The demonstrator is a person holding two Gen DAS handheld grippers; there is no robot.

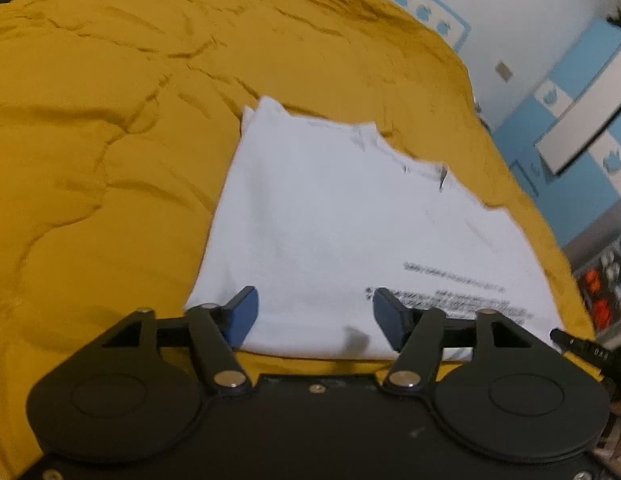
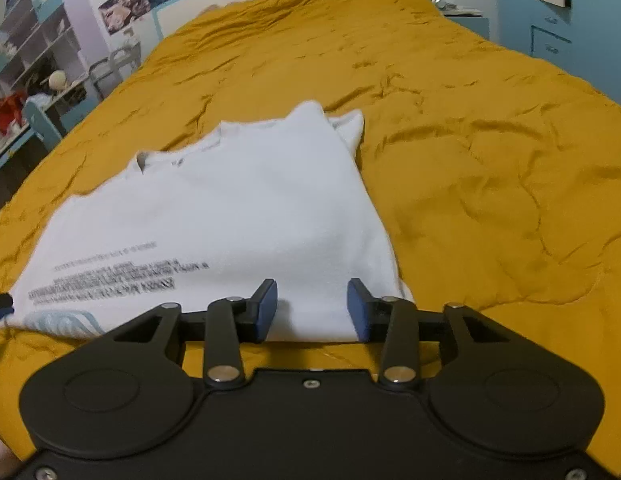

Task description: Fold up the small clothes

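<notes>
A white T-shirt (image 1: 350, 224) with dark printed text lies folded on the mustard-yellow bedspread (image 1: 90, 140). My left gripper (image 1: 314, 312) hovers over the shirt's near edge at its left corner, jaws wide apart, nothing pinched between the blue pads. In the right wrist view the same shirt (image 2: 238, 208) spreads out ahead, sleeves tucked at the far end. My right gripper (image 2: 312, 304) stands over the near right corner, its jaws parted with only flat cloth below them. A tip of the left gripper's finger (image 2: 0, 306) shows at the left edge.
The bedspread (image 2: 490, 140) stretches far beyond the shirt on all sides. A blue and white cabinet (image 1: 582, 112) stands right of the bed. Shelves and a cluttered desk (image 2: 34, 80) sit to the bed's left. Part of the right gripper (image 1: 582, 350) shows at the frame's right.
</notes>
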